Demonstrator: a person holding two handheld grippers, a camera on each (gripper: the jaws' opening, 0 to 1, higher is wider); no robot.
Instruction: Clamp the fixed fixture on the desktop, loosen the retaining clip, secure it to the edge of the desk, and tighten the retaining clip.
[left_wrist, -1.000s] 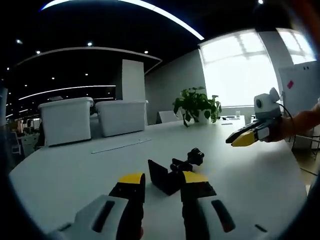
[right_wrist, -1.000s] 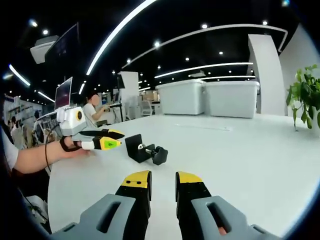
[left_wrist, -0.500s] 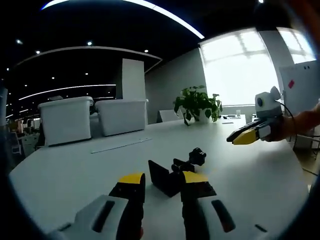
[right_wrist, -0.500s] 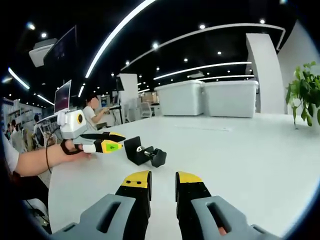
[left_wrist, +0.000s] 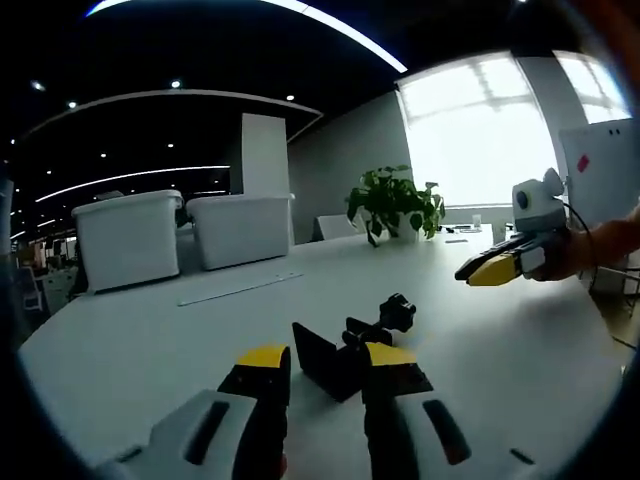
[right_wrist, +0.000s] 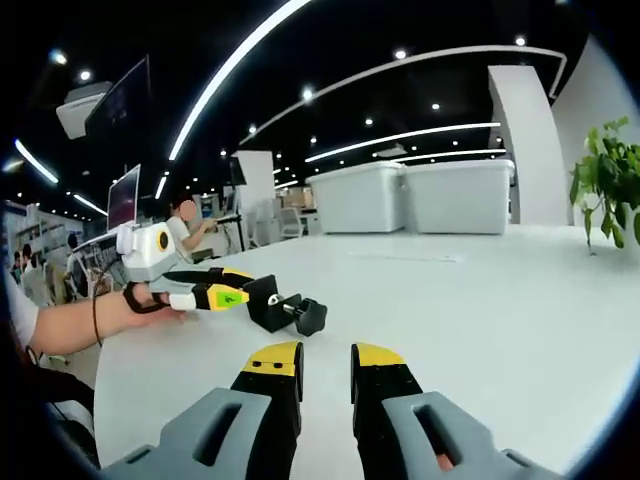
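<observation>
- Step in hand: first grasp of black fixture (left_wrist: 340, 352), lying on white desk (left_wrist: 150, 350).
- Left gripper (left_wrist: 327, 357) parted, fixture just ahead between its tips, ungripped.
- Right gripper (right_wrist: 324, 352) parted, empty, fixture well ahead-left.
- Next: advance left, close on bracket.

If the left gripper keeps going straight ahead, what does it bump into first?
Most likely the black clamp fixture lying on the white desk. It sits right past the left gripper, between its open jaws. In the right gripper view the tips look very near it, though depth is hard to judge.
</observation>
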